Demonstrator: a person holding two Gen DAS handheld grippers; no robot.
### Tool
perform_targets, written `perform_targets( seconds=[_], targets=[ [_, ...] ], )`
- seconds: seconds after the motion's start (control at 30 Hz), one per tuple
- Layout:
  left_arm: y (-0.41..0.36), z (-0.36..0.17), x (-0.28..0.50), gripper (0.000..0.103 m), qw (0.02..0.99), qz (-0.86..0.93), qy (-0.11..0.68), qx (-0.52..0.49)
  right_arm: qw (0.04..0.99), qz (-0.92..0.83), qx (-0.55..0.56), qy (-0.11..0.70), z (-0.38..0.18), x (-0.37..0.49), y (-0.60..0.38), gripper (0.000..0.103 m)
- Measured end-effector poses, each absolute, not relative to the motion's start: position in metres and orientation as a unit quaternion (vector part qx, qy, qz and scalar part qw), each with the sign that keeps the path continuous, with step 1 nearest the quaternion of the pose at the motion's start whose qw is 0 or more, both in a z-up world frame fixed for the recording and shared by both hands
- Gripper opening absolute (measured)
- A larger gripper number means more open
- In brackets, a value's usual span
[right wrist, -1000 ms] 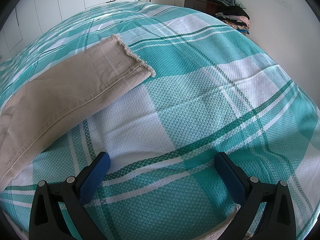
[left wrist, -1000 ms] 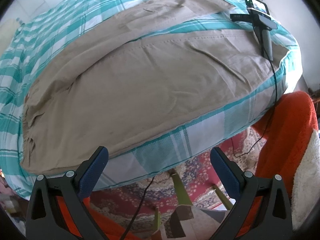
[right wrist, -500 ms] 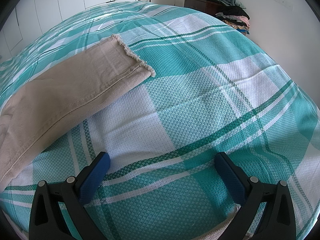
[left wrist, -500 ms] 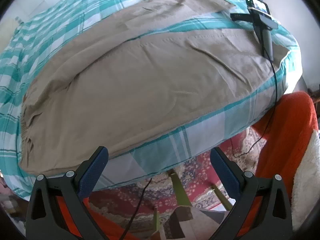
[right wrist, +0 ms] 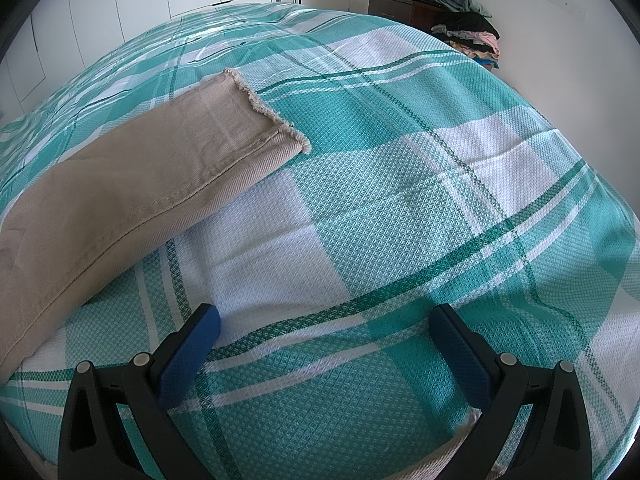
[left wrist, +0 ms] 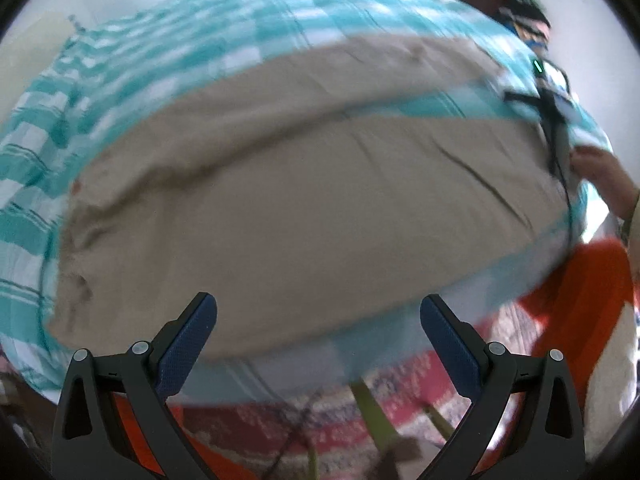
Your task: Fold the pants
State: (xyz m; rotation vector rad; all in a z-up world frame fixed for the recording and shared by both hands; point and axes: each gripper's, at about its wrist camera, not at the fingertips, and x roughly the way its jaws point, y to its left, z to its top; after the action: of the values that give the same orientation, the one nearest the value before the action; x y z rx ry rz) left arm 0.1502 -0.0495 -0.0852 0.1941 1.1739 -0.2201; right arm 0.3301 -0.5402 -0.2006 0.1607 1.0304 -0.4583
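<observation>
Fingers on both tools stand wide apart and hold nothing. On the left gripper the blue fingers hang just off the near edge of the bed, over the red rug on the floor. What has just changed is the left view: half a second ago it was sharp, and now it is all blurry and the tan pants sit lower and closer to the fingers, so the left hand is moving toward them. A bare hand also shows at the far right now, by the other tool lying on the bed, and it was not there before. The right gripper has not moved at all; its view is the same as before, with its fingers low over the green and white bed cover. One pant leg lies flat on the left of that view, with its frayed end pointing to the far side and well away from the fingers. The pants are spread out flat on the bed, with both legs side by side and no fold yet. So I think the folding is only about to start, and the left gripper looks like it is going for the near edge of the pants.
</observation>
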Motion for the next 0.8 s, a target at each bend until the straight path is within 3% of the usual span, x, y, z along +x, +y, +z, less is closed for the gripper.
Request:
perform_targets(
  seconds=[0.2, 0.33, 0.47, 0.63, 0.8],
  targets=[
    [0.002, -0.090, 0.256, 0.102, 0.863, -0.054, 0.501, 0.045, 0.843, -0.217, 0.077, 0.487, -0.201, 0.330, -0.540, 0.103],
    [0.022, -0.139, 0.332, 0.102, 0.869, 0.003, 0.493, 0.032, 0.839, -0.219, 0.074, 0.493, -0.201, 0.334, -0.539, 0.103],
    [0.042, -0.224, 0.354, 0.103, 0.818, 0.044, 0.570, 0.056, 0.838, -0.213, 0.079, 0.496, -0.201, 0.335, -0.541, 0.103],
    [0.044, -0.204, 0.309, 0.102, 0.838, 0.012, 0.534, 0.110, 0.806, -0.142, 0.092, 0.568, -0.180, 0.337, -0.551, 0.102],
    [0.048, -0.165, 0.325, 0.102, 0.866, -0.004, 0.500, 0.025, 0.842, -0.025, 0.130, 0.524, -0.110, 0.340, -0.505, 0.102]
  ],
)
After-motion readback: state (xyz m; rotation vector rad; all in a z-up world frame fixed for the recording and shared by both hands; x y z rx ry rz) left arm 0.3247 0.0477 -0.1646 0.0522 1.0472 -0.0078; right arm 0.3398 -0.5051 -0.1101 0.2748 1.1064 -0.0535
